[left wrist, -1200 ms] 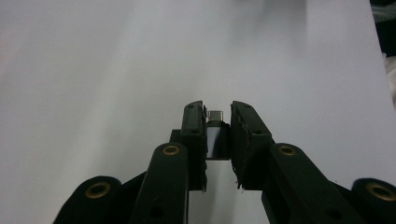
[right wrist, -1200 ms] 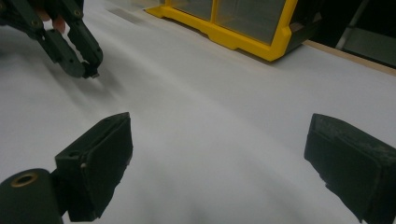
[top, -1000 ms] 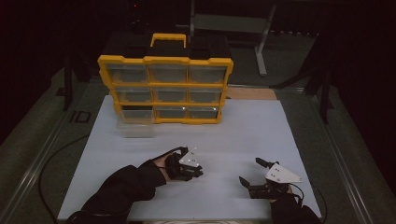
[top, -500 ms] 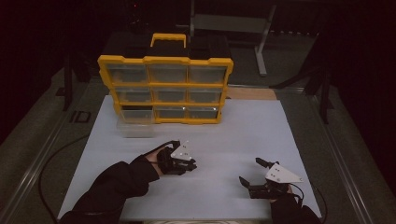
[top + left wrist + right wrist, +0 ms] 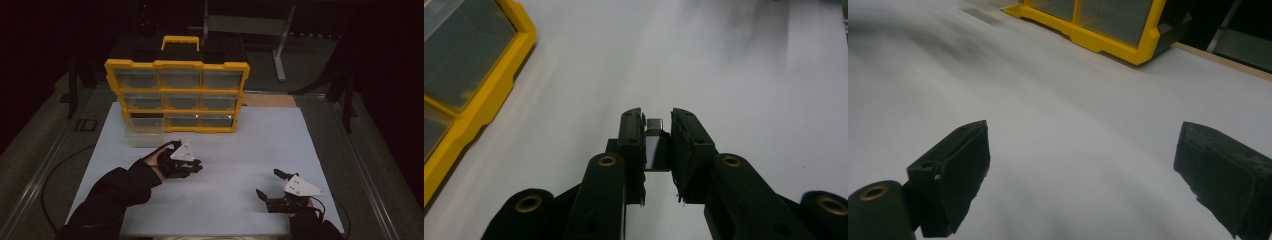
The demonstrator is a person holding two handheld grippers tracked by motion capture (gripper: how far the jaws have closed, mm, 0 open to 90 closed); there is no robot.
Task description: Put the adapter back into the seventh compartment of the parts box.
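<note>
Left gripper view gives you the best look at what you hold: your left gripper [image 5: 657, 131] has its jaws clamped on a small adapter [image 5: 654, 145], pressing its two sides. It is a short, flat-sided block, dark with a pale glossy sheen on the face toward the camera, and it ends in a narrow silver metal plug tip that pokes out past the jaw tips toward 12 o'clock. The body fills the narrow gap between the jaws; how long it runs below them you cannot tell, since they hide it.

From the high view, your left gripper [image 5: 192, 167] sits above the white desk [image 5: 240, 145] a little left of centre, with your dark sleeve [image 5: 107, 195] coming in from 7 o'clock. The adapter is too small to make out there. At 12 o'clock from that gripper stands the yellow drawer organizer [image 5: 177, 65], three rows of three clear-fronted drawers under a yellow handle; one clear drawer [image 5: 140, 137] at its lower left stands pulled out onto the desk, at 11 o'clock from your left gripper. In the left gripper view the organizer's yellow frame lies at 9 to 10 o'clock.

Your right gripper [image 5: 270, 187] rests low at 5 o'clock on the desk, well apart from the left. Its jaws stand wide apart, with bare white desk between them.
</note>
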